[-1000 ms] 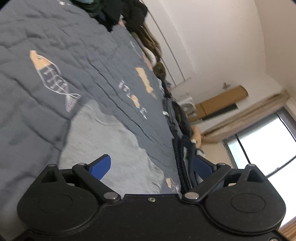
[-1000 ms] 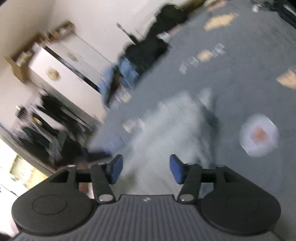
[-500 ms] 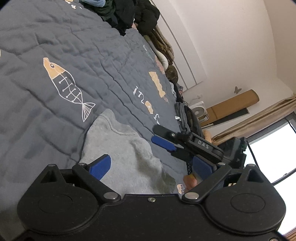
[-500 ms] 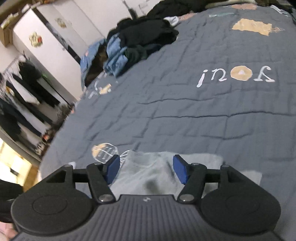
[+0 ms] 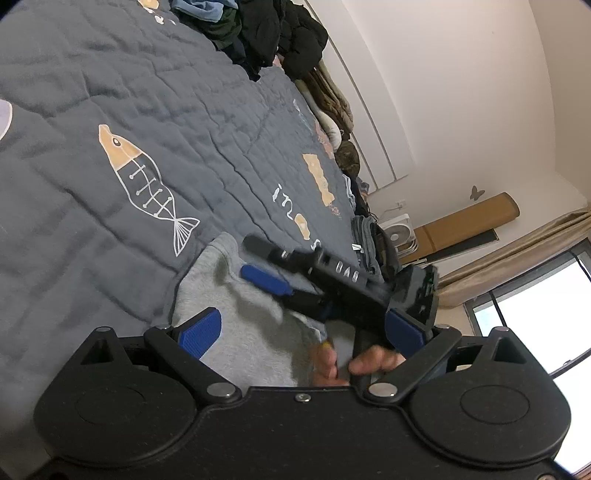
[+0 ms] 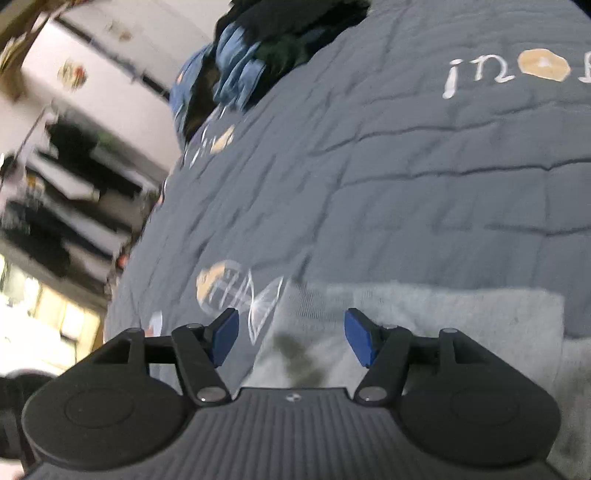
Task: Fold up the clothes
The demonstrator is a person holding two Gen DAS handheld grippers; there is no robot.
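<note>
Grey cloth, a light sweatshirt-like garment [image 5: 236, 332], lies spread on a dark quilted bedspread [image 5: 92, 92] printed with fish skeletons and lettering, as two hand-held grippers close in on it. From the left wrist view, the left gripper [image 5: 299, 326] hovers low over the garment with its blue pads [image 5: 199, 332] set wide apart and nothing between them. Across its view reaches the right gripper [image 5: 258, 264], its fingers also parted and empty, poised just above a ridge of the fabric near the garment's upper edge; the person's hand [image 5: 354, 365] grips its handle. The right wrist view shows the same gap, the blue pads [image 6: 356, 341] standing clear of the cloth below, with one edge of the garment [image 6: 424, 317] running between them.

Judging by the layout, the work appears to be at the start of a fold: the garment lies flat and neither tool has taken hold. The next move likely calls for the right gripper to drop onto the edge and pinch a single layer, while the left takes a matching point, so the cloth can be lifted and carried over evenly. A heap of other clothes [image 5: 266, 33] waits at the bed's far end.
</note>
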